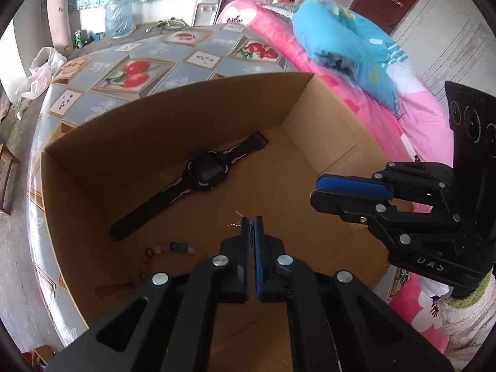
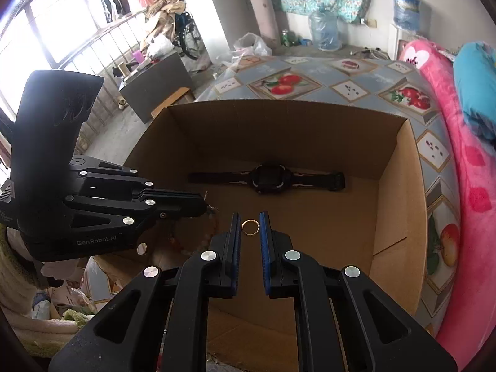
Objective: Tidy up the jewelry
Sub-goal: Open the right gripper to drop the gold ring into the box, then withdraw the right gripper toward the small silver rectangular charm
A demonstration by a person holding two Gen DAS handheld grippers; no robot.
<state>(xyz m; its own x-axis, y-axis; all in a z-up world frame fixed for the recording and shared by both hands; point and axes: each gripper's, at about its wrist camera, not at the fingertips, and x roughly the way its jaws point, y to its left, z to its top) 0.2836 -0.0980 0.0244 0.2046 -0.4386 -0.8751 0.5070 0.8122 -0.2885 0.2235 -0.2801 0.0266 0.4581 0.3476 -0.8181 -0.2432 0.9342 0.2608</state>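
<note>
The open brown corrugated-cardboard box looks matt and papery. On its floor, the black wristwatch has a dull rubbery strap and glossy face. Nearer than the watch, the thin gold ring shines like polished metal.

Home bedroom, pink quilted bed (blue blanket atop); water dispenser

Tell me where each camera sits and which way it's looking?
Left wrist: sits on the left gripper, looking down into the cardboard box; its own shut fingers show, pinching a small earring.
Right wrist: sits on the right gripper, looking down into the box; its fingers hold a ring.
Both show: the watch, the bead bracelet, and the other gripper.
</note>
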